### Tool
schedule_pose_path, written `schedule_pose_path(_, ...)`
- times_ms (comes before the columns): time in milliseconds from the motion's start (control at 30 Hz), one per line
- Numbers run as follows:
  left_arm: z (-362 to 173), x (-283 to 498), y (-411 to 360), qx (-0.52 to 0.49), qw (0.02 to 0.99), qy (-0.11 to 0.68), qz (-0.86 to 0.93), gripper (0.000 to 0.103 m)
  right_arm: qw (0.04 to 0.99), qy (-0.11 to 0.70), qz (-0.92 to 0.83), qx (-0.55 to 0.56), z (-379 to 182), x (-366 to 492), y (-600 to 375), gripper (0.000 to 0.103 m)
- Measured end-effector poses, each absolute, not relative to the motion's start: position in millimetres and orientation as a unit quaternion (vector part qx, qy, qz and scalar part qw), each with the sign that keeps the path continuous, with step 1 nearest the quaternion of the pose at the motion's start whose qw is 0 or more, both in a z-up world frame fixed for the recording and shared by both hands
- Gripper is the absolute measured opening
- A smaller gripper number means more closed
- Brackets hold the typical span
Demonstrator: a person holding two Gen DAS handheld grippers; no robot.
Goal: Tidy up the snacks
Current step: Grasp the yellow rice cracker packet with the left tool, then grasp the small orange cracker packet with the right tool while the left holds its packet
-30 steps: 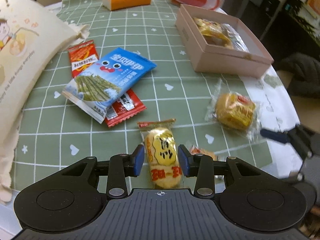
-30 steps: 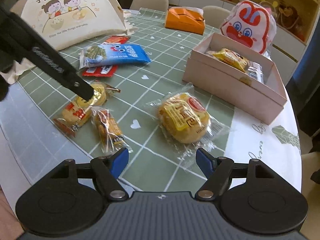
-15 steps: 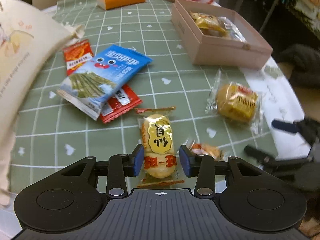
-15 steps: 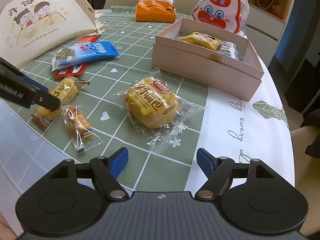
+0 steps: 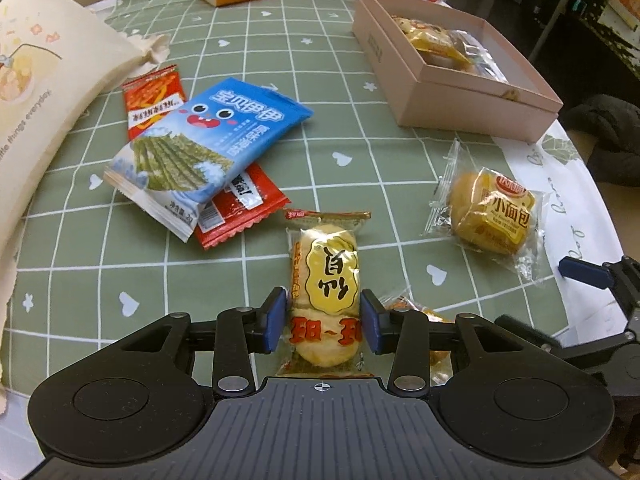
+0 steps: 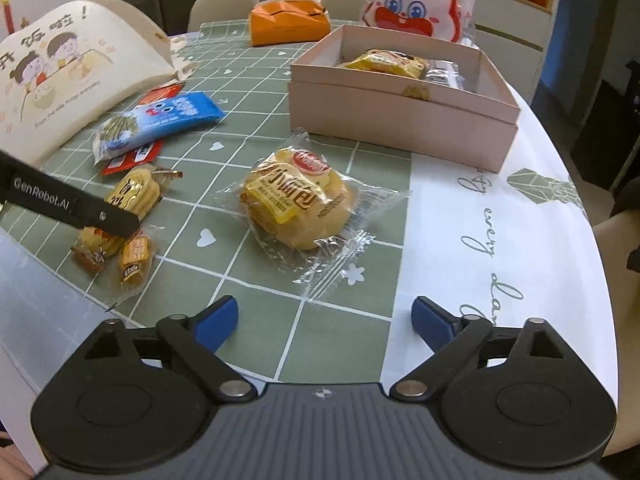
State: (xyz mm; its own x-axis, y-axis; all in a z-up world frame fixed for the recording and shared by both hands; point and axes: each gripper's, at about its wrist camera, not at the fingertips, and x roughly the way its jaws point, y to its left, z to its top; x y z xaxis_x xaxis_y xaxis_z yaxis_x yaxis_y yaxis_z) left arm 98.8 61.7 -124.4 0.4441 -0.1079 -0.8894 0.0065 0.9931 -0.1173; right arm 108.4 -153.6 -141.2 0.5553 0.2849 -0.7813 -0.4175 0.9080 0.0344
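Left wrist view: left gripper (image 5: pixel 324 320) has its blue pads (image 5: pixel 275 319) flanking the rice cracker pack (image 5: pixel 325 292), one on each long side, about mid-length. Pads look touching the film, but I can't tell if they're actually squeezing or just framing it. Pack lies flat on the green grid tablecloth (image 5: pixel 224 276), close to the near table edge. A small orange-wrapped snack (image 5: pixel 416 314) sits just beside it on the right, partly hidden behind the right finger. Seaweed packet (image 5: pixel 208 156) overlaps two red sachets (image 5: pixel 154 98) further left. Pink box (image 5: pixel 456 68) is well apart, far right, with wrapped snacks already in it.

Handling guess: cracker is light, puffed and brittle, and the film is slick. Grip across the narrow width at the middle, light force, otherwise it cracks or squirts out lengthwise.

Right wrist view: right gripper (image 6: pixel 324 318) is wide apart, holding nothing, low over the table edge. Wrapped small bread (image 6: pixel 298 200) lies ahead of it on the cloth, between the gripper and the box (image 6: pixel 404 120). Bread likely soft, compressible and light. Loose clear film around it is slippery, so take the bun body and not the crimped ends. The other tool's black arm (image 6: pixel 68 204) crosses over the cracker (image 6: pixel 134 192) at left.
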Motion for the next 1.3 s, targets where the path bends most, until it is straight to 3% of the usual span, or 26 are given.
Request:
schedule_pose_path(67,-124,98,63,-0.054,0.849,0.524,-0.033,0.045,0.876,0.428,0.205,-0.080,-143,108,-152,0.103)
schedule_pose_path(367,-125,90,60,-0.052,0.859,0.509,-0.027,0.044,0.867,0.440,0.214,-0.089,-141,111,-150,0.103)
schedule_pose_path(467,-123,84,68,-0.080,0.854,0.513,-0.041,0.040,0.852,0.462,0.231,-0.086,-133,116,-153,0.095)
schedule_pose_path(667,-115,51,102,-0.119,0.854,0.507,-0.010,0.039,0.865,0.410,0.279,-0.080,-104,99,-139,0.094)
schedule_pose_path(800,-112,39,118,-0.125,0.848,0.515,0.013,0.039,0.846,0.405,0.330,-0.111,-110,92,-97,0.074)
schedule_pose_path(867,-110,35,121,-0.122,0.849,0.514,0.019,0.039,0.835,0.415,0.343,-0.115,-119,94,-80,0.069)
schedule_pose_path(1033,-107,29,112,-0.115,0.849,0.516,0.008,0.039,0.826,0.423,0.343,-0.147,-131,93,-59,0.032)
schedule_pose_path(1300,-106,38,81,-0.098,0.846,0.524,-0.028,0.039,0.837,0.416,0.324,-0.149,-113,92,-92,0.027)
